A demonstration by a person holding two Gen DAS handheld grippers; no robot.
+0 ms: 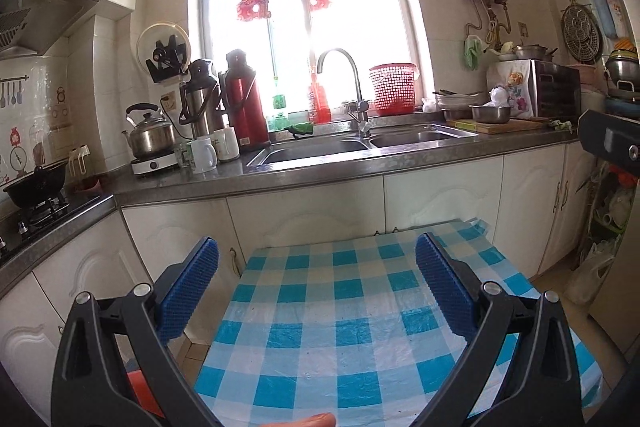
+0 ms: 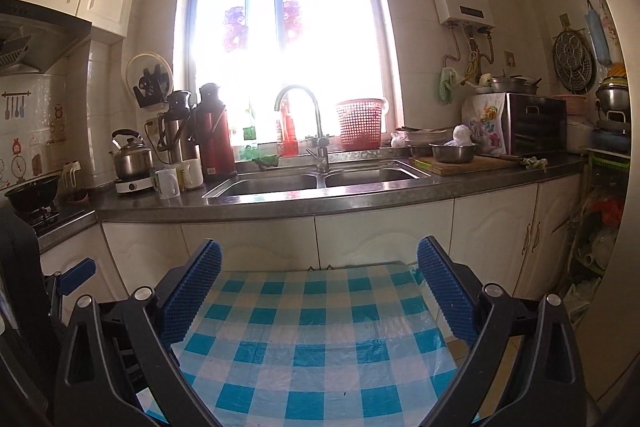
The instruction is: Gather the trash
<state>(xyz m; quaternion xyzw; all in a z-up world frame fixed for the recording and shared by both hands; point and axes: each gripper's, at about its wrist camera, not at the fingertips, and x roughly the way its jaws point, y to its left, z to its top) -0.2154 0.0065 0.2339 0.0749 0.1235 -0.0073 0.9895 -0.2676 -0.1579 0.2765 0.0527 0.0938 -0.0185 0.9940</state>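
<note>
Both grippers hover open and empty over a small table with a blue-and-white checked plastic cloth (image 1: 340, 327), which also shows in the right wrist view (image 2: 312, 347). My left gripper (image 1: 318, 261) has its blue pads wide apart. My right gripper (image 2: 320, 263) is also wide open. The right gripper's black body (image 1: 608, 141) shows at the right edge of the left wrist view. The left gripper (image 2: 76, 275) shows at the left edge of the right wrist view. No loose trash shows on the cloth. A green scrap (image 2: 534, 163) lies on the counter's right end.
A kitchen counter (image 2: 280, 205) with a double sink (image 2: 320, 183) runs behind the table. Kettle (image 2: 130, 157), flasks (image 2: 214, 133), mugs, red basket (image 2: 360, 125), steel bowls and a cutting board (image 2: 460, 165) crowd it. A stove with a wok (image 1: 36, 183) is left. Cluttered shelves (image 2: 600, 227) stand right.
</note>
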